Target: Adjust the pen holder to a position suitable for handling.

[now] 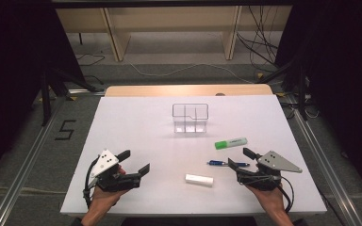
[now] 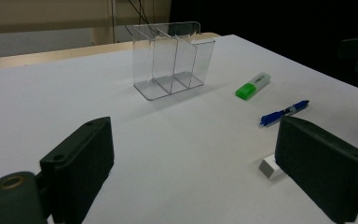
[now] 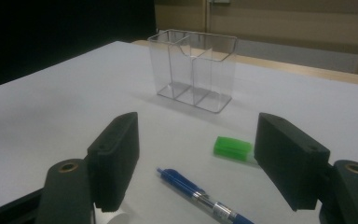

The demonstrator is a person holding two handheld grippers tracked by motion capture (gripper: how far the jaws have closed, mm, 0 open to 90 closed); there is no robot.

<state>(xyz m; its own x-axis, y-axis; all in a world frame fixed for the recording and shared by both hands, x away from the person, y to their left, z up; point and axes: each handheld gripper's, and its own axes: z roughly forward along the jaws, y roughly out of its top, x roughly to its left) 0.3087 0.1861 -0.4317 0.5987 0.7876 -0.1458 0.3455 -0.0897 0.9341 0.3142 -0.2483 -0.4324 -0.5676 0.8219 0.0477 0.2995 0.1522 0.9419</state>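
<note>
Both grippers wait open over the counter's near edge, the blue pen [image 1: 227, 163] just ahead of your right gripper [image 1: 238, 158].

Left to right: your left gripper [image 1: 135, 162] hovers by the near-left corner, jaws wide apart and empty; the white eraser block [image 1: 199, 180] lies near the middle of the near edge; the pen rests toward the near-right, between your right jaws' line, which stand open and hold nothing. Expect the pen to be light, stiff and slick, likely to roll; take it mid-barrel, across its width. Its rear end is cut off in the right gripper view, and the clear organizer [image 1: 190, 117] has faint walls.
</note>
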